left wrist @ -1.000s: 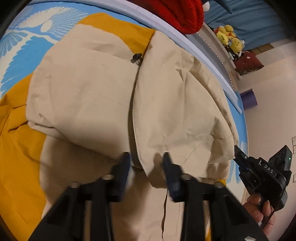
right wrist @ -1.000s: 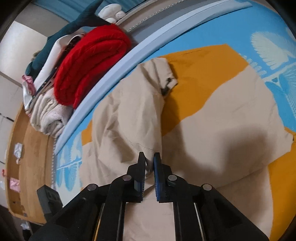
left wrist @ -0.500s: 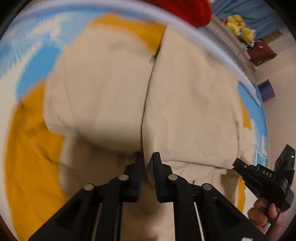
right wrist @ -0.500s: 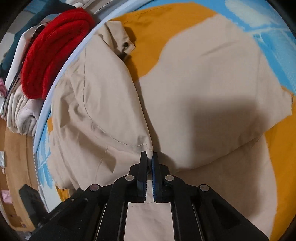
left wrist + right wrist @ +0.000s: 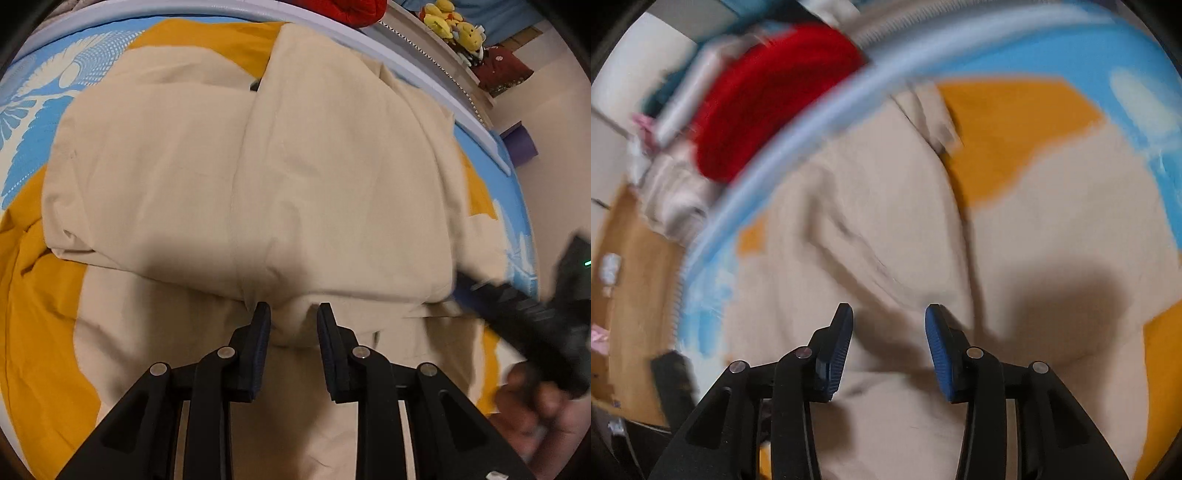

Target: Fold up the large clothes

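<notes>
Left wrist view: left tongs [image 5: 293, 314] parted, empty, at beige garment [image 5: 258, 177] folded edge. Right tongs [image 5: 888, 317] parted, empty, above garment.

Ahead of the left gripper [image 5: 293, 315], jaws apart, the folded beige garment [image 5: 258, 177] fills mid-frame. Bare bed cover [image 5: 33, 110] lies open at upper left. The right gripper [image 5: 532, 317] blocks the lower right; a padded bed rim [image 5: 424, 66] bounds the top.
</notes>
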Demonstrator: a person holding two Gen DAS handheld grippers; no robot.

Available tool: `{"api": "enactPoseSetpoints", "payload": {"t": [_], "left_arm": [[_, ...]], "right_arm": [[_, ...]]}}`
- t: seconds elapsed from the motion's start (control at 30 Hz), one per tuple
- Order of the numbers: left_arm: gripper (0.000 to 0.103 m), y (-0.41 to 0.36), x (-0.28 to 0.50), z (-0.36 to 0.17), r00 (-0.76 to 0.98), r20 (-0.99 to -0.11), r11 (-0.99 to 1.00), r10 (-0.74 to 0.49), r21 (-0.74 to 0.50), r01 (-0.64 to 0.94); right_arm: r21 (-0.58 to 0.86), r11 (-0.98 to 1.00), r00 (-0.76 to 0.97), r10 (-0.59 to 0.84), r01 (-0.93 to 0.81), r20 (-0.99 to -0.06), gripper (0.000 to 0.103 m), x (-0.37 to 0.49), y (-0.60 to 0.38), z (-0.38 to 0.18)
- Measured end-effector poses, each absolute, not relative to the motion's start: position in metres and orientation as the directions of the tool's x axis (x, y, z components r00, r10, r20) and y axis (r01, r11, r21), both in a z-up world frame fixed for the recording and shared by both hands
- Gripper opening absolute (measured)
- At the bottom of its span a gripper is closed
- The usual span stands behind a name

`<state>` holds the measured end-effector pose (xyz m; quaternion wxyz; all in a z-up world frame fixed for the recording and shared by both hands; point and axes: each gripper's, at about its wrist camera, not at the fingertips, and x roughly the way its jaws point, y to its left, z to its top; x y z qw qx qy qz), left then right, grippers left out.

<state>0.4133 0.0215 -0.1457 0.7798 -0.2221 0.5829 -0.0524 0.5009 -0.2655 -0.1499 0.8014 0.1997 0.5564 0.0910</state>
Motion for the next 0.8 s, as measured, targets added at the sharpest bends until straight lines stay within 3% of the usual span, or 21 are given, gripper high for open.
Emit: {"api": "enactPoseSetpoints", "payload": {"t": [0.07,0.17,0.37,0.53,0.8], "left_arm": [[0.023,0.021,0.412,-0.132,0.353,-0.878,0.907,-0.322,-0.394,-0.151],[0.023,0.021,0.413,-0.123,0.400,-0.874,0.926,-0.276,-0.353,-0.134],[0.023,0.018,0.409,-0.149,0.298,-0.930,0.935,-0.216,-0.285,-0.212],[0.024,0.005,0.404,-0.121,0.375,-0.910,0.957,-0.175,-0.246,-0.151],[0.024,-0.004,0.404,-0.120,0.356,-0.921,0.966,-0.158,-0.219,-0.136]], "right_arm": [[0.369,0.919,0.306,0.315,0.140,-0.899,0.038,0.500,-0.275,-0.169],[0.301,0.936,0.342,0.227,0.182,-0.912,0.041,0.498,-0.284,-0.153],[0.271,0.946,0.523,0.143,0.176,-0.840,0.041,0.483,-0.284,-0.103],[0.357,0.932,0.547,0.266,0.066,-0.794,0.042,0.482,-0.258,-0.101],[0.339,0.940,0.484,0.280,0.037,-0.829,0.048,0.486,-0.248,-0.118]]}}
